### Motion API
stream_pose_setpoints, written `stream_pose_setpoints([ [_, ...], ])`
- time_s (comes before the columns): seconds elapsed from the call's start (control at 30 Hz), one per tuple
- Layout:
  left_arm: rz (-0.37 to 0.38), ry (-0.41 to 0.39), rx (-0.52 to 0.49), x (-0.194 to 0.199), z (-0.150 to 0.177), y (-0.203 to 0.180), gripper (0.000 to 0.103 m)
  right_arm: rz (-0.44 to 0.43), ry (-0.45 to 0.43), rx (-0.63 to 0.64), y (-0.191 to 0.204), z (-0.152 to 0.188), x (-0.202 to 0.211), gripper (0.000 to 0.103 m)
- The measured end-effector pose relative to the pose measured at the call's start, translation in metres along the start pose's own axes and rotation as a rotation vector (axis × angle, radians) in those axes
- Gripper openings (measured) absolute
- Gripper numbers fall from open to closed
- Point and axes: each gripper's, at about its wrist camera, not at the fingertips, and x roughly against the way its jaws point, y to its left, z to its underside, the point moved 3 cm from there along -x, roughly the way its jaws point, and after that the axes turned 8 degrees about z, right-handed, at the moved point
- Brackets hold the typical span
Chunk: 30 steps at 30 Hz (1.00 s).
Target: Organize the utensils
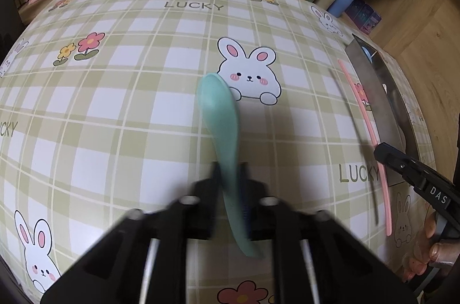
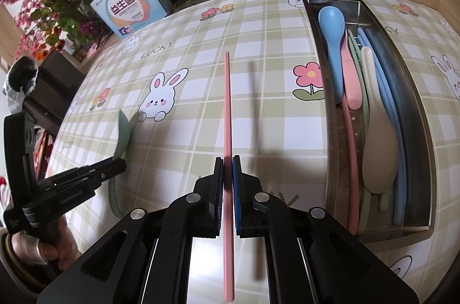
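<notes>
Clamping a slim pink plastic chopstick (image 2: 227, 114), the right gripper (image 2: 228, 168) hangs above the checked tablecloth (image 2: 201, 91); the left gripper (image 1: 230, 174) pinches a mint-green plastic spoon (image 1: 218, 108). Most utensils already lie in the steel tray (image 2: 325, 91); these two seem left.

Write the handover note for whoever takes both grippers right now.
Left gripper: shut on the green spoon, held above the tablecloth.
Right gripper: shut on the pink chopstick, left of the metal tray.
Done: blue spoon, pink spoon, beige spoon and other utensils already lie in the tray.
Left: place the chopstick and the green spoon in the tray.
</notes>
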Motion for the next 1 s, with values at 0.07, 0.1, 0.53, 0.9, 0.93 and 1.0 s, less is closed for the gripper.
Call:
stream_pose_setpoints([
  [0.07,0.005,-0.011,0.007,0.002,0.001,0.0,0.006,-0.002,-0.003,0.002,0.001,0.0,0.001,0.006],
  [0.1,0.007,-0.02,0.004,0.004,0.0,0.0,0.006,-0.002,-0.005,0.002,0.001,-0.001,0.001,0.006],
  [0.53,0.05,-0.079,-0.07,0.025,-0.033,-0.036,0.006,-0.006,-0.106,-0.065,-0.026,-0.024,0.03,0.006],
  [0.9,0.122,-0.072,-0.145,0.01,-0.063,-0.098,0.006,0.174,-0.109,-0.178,-0.112,-0.042,0.033,0.006],
  [0.93,0.128,-0.067,-0.151,0.006,-0.064,-0.103,0.006,0.179,-0.105,-0.181,-0.113,-0.042,0.032,0.006],
  [1.0,0.135,-0.058,-0.159,0.002,-0.066,-0.111,0.006,0.191,-0.096,-0.186,-0.119,-0.042,0.028,0.006],
])
